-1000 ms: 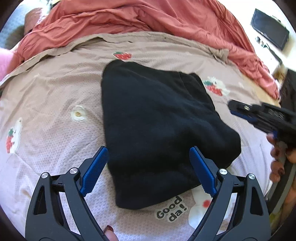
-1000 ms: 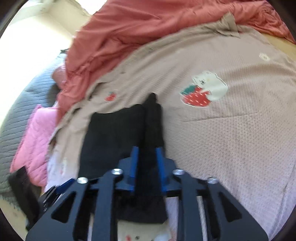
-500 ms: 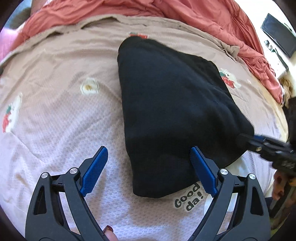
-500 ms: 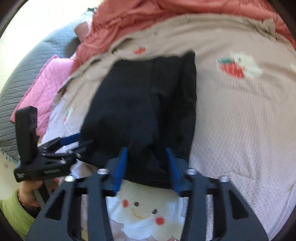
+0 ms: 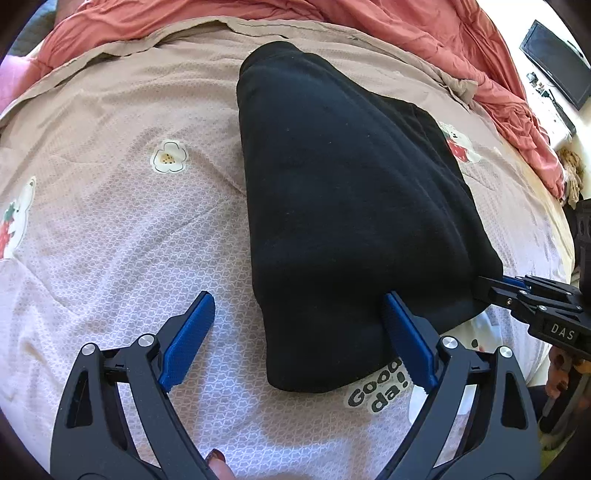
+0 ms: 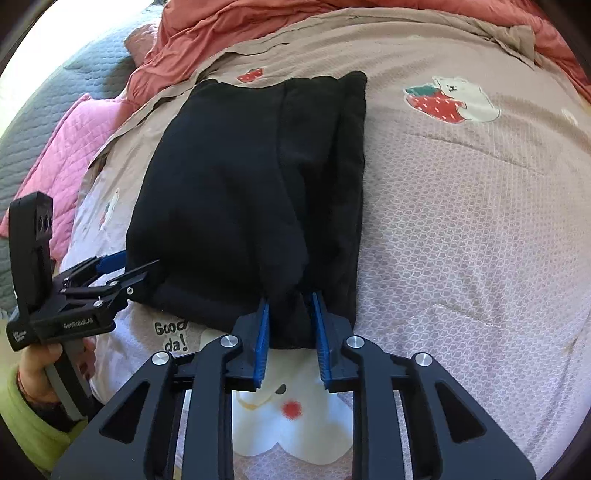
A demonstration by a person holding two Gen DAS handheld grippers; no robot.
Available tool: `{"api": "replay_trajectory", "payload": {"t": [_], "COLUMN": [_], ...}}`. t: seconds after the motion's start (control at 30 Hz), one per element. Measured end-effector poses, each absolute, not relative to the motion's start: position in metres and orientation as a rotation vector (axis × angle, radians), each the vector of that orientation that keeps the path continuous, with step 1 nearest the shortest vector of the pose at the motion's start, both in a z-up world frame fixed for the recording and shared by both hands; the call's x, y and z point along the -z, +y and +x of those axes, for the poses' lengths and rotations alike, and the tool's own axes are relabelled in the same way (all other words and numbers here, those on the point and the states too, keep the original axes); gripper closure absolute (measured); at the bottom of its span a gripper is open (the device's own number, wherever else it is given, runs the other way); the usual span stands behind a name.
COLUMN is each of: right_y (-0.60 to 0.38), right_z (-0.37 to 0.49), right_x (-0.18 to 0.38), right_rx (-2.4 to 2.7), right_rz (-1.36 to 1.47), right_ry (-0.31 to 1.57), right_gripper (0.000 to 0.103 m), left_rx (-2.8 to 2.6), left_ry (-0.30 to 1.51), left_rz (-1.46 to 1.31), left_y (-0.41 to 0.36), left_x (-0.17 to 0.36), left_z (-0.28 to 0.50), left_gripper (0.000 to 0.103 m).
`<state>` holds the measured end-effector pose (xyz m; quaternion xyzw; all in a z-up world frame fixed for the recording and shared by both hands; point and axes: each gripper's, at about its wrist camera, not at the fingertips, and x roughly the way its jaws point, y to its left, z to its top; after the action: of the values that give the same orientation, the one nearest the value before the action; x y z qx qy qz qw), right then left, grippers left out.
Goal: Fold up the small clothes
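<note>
A black folded garment (image 5: 343,206) lies on a pinkish printed bedsheet (image 5: 110,229); it also shows in the right wrist view (image 6: 240,184). My left gripper (image 5: 299,325) is open, its jaws straddling the garment's near left corner, right finger over the cloth. From the right wrist view the left gripper (image 6: 129,269) sits at the garment's left near corner. My right gripper (image 6: 290,325) is shut on a bunched fold at the garment's near right edge; in the left wrist view it (image 5: 487,286) meets the cloth's right corner.
A rumpled salmon duvet (image 5: 332,18) lies along the far side of the bed. A pink quilted pillow (image 6: 62,147) and a grey quilt (image 6: 48,99) are at the left. A black screen (image 5: 557,62) stands far right beyond the bed.
My right gripper has narrowed from half open to pinching the garment's near edge. My left gripper has come closer to the garment's near left corner, still open.
</note>
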<state>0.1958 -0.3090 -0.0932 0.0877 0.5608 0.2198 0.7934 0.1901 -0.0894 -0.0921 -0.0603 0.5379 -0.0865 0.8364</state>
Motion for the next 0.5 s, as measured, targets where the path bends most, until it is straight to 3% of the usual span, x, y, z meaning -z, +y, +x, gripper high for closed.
{"api": "replay_trajectory", "payload": {"t": [0.13, 0.4, 0.5], "right_y": [-0.290, -0.291, -0.292], "right_z": [0.193, 0.195, 0.195], "right_x": [0.087, 0.087, 0.083], "right_rx": [-0.452, -0.443, -0.442], "right_rz": [0.051, 0.051, 0.055], "right_ry": [1.186, 1.192, 1.183], "right_gripper": [0.081, 0.077, 0.070], "left_rx": [0.171, 0.158, 0.150], "left_ry": [1.132, 1.134, 1.133], "left_rz": [-0.104, -0.115, -0.107], "left_y": [-0.093, -0.094, -0.095], "left_x": [0.090, 0.092, 0.091], "left_z": [0.190, 0.190, 0.190], "left_gripper": [0.017, 0.016, 0.016]}}
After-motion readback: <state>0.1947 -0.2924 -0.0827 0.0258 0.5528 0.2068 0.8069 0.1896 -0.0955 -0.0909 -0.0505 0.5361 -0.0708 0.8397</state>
